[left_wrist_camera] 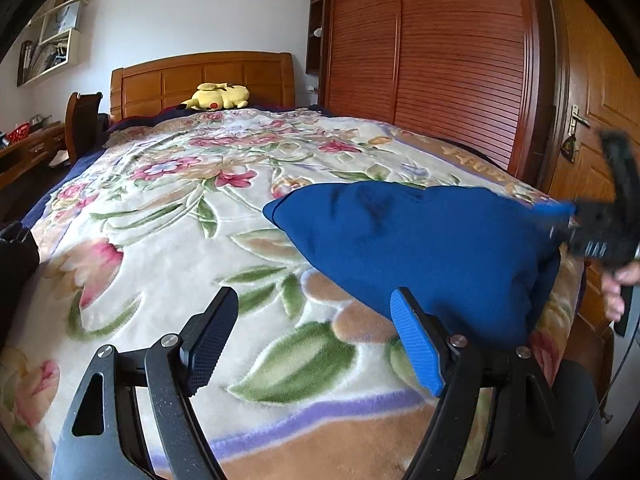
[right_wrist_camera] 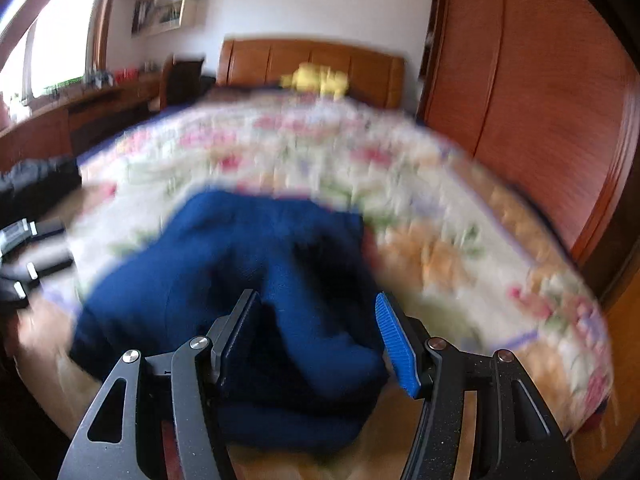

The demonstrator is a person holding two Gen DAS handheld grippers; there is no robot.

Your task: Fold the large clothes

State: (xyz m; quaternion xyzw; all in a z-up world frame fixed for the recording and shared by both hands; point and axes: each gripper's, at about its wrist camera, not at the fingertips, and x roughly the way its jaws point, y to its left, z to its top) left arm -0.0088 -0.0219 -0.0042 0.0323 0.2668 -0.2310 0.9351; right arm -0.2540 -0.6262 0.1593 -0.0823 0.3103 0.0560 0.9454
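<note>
Here, on a bed spread with a floral blanket point(left_wrist_camera: 168, 240), a blue garment point(left_wrist_camera: 420, 248) lies bunched toward the near right corner, partly gathered and not yet a flat, squared fold. The left gripper point(left_wrist_camera: 316, 344) hangs just beside the cloth's near edge, jaws wide apart with only blanket between them; its blue pad stands close to the fabric, though contact cannot be confirmed. The right gripper point(right_wrist_camera: 316, 340), seen through a blurred right wrist view, has its jaws parted around a raised hump of the garment; whether the pads press the cloth is unclear. From the left wrist view that tool appears at the garment's far right end, a hand point(left_wrist_camera: 620, 284) beneath it. The step in hand looks like gathering the bundle for another fold. Next, each gripper likely needs a firm pinch on an edge, then a smooth carry across.
</note>
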